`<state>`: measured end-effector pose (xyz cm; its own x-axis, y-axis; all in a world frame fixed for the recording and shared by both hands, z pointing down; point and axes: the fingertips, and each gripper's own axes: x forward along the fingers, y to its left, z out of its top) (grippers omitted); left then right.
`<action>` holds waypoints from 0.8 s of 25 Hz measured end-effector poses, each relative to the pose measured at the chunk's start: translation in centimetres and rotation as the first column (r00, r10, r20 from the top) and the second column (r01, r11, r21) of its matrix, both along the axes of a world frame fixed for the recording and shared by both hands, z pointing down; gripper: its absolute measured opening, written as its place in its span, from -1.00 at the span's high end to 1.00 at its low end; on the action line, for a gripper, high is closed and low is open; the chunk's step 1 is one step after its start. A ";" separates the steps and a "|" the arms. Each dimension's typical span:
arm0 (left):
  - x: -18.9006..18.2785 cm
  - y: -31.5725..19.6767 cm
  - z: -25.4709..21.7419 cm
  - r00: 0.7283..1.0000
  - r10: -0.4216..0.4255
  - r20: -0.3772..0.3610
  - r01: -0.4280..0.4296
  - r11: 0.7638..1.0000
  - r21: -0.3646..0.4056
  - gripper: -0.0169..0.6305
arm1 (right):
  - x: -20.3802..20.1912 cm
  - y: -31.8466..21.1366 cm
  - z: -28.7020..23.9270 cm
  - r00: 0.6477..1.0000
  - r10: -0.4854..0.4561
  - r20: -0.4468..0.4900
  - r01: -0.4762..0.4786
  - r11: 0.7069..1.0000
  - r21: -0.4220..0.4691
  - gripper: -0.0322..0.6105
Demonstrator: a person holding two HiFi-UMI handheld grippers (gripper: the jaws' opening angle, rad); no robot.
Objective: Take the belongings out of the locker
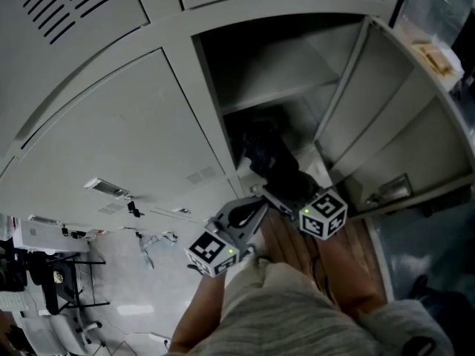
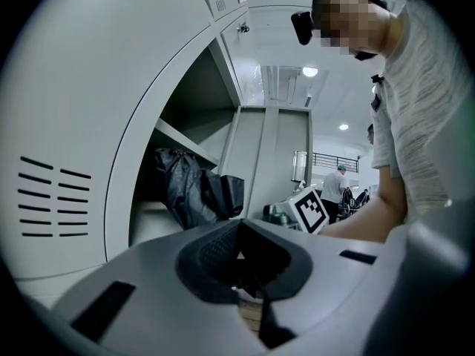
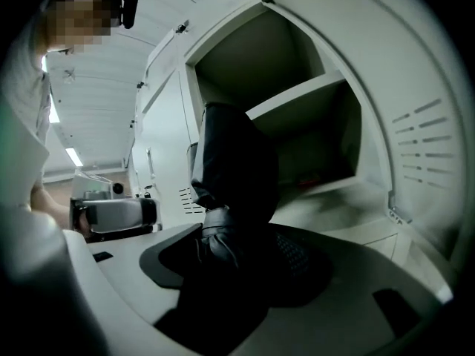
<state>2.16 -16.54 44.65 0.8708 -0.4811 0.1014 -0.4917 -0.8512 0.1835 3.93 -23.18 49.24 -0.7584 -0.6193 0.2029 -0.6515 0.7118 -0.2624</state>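
Observation:
The locker (image 1: 349, 65) stands open, its door (image 1: 393, 132) swung out to the right. A black crinkly bag (image 1: 271, 158) hangs at the locker mouth under the inner shelf (image 1: 286, 91). My right gripper (image 1: 280, 193) is shut on the bag's lower part; in the right gripper view the bag (image 3: 234, 169) rises straight out of the right gripper (image 3: 223, 252). My left gripper (image 1: 249, 215) is just left of it, outside the locker, shut on nothing. In the left gripper view, beyond the left gripper (image 2: 241, 264), the bag (image 2: 189, 188) sits in the opening.
Closed locker doors (image 1: 126, 132) fill the left side, one with vent slots (image 1: 63, 6). Chairs and desks (image 1: 52, 280) stand at the lower left. A wooden surface (image 1: 297, 247) lies under the grippers. Another person (image 2: 335, 185) stands far off in the room.

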 end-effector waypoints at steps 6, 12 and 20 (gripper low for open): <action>-0.4 0.6 -0.9 1.000 -0.006 0.001 0.006 1.000 0.009 0.94 | 0.0 2.4 -3.1 0.998 -0.038 0.058 0.033 0.996 0.078 0.07; -0.9 1.1 -1.8 1.000 -0.022 -0.006 0.022 0.999 0.024 0.94 | 0.3 4.2 -4.7 0.995 -0.056 0.084 0.047 0.993 0.109 0.07; -1.0 1.8 -2.3 1.000 -0.025 -0.010 0.025 0.999 0.028 0.94 | 0.7 5.9 -6.0 0.993 -0.072 0.095 0.059 0.989 0.134 0.07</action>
<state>1.13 -14.71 42.31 0.8593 -0.5053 0.0793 -0.5112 -0.8436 0.1644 4.68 -17.26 43.25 -0.8106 -0.5838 0.0449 -0.5776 0.7846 -0.2256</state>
